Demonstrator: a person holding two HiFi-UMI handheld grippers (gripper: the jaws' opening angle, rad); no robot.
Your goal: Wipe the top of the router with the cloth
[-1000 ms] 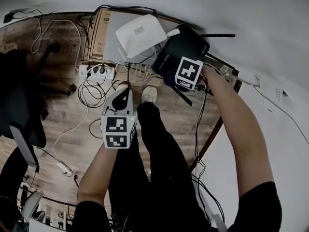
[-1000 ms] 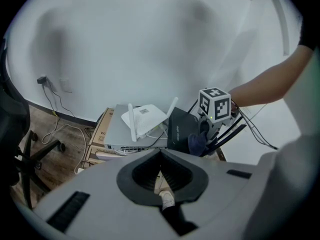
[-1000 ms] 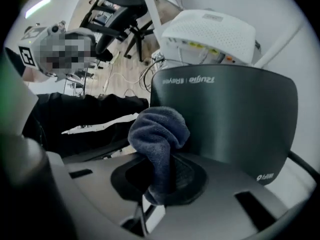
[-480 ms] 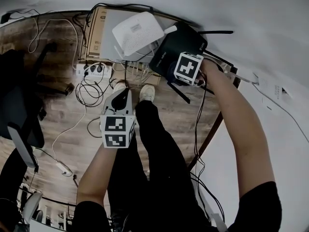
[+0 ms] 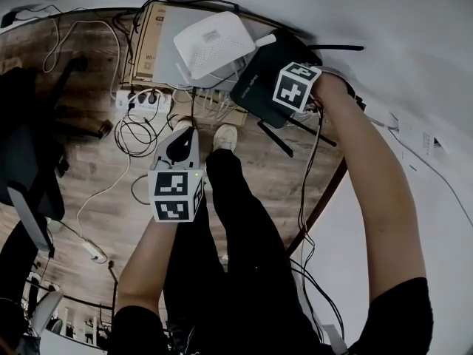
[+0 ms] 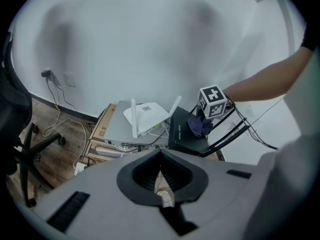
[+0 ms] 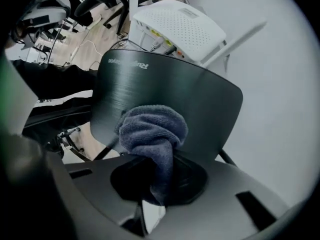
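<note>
The black router (image 7: 165,81) lies flat beside a white router (image 7: 177,26) on a stack of equipment. My right gripper (image 7: 160,159) is shut on a dark blue cloth (image 7: 152,129), whose bunched end presses on the black router's top near its close edge. In the head view the right gripper (image 5: 294,87) sits over the right part of the black router (image 5: 259,76). My left gripper (image 5: 182,140) hangs lower over the floor, away from both routers, jaws together and holding nothing. The left gripper view shows the cloth (image 6: 199,126) on the router (image 6: 182,134).
The white router (image 5: 214,44) rests on a grey box over a cardboard box (image 5: 145,46). A power strip (image 5: 144,103) and loose cables lie on the wood floor. Black antennas (image 5: 277,140) stick out from the router. An office chair (image 5: 29,161) is at left, a white wall behind.
My right gripper has slid with the cloth across the black router's top, toward its far right side. The left gripper has barely moved.
</note>
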